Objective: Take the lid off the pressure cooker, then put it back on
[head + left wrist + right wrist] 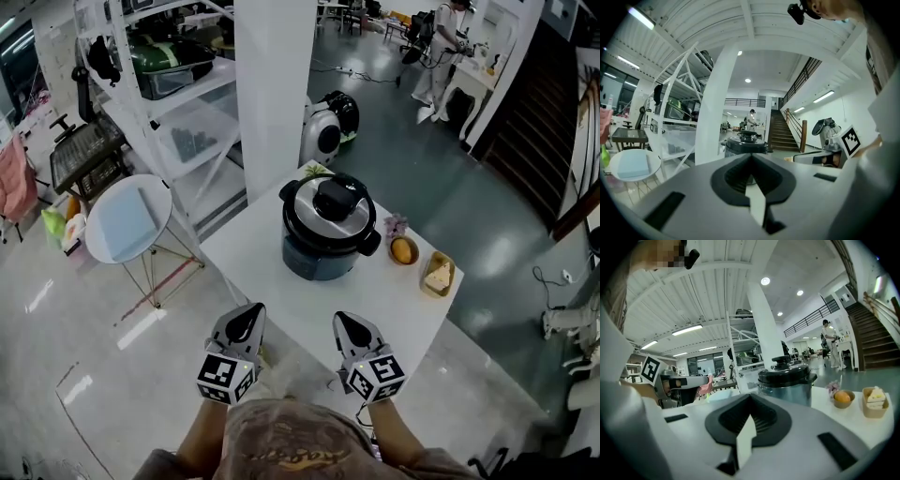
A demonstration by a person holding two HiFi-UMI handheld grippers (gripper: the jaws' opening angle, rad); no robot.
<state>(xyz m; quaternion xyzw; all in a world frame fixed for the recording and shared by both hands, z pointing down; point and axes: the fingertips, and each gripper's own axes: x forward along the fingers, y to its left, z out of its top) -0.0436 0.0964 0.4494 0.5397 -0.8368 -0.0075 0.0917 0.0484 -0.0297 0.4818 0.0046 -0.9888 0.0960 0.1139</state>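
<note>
At far left a round side table (127, 223) stands on the pale floor, apart from the white table (375, 305). The left gripper (251, 311) hangs over the near edge of that white table, its jaws pressed fully together with nothing between them; in the left gripper view its closed tip lines up with the pressure cooker (326, 234) ahead. The cooker stands upright near the table's far side, well apart from both grippers, its long axis vertical. The lid (330, 208) sits on it, flat and level, with a black knob at its centre, and a black side handle (370, 243) juts out toward the right. The right gripper (340, 321) hovers beside the left one, pointing the same way at the cooker, jaws likewise closed tight and empty. Right of the cooker sit a small bowl holding an orange fruit (404, 250) and, just beside it, a small tray of yellow food (438, 275)
</note>
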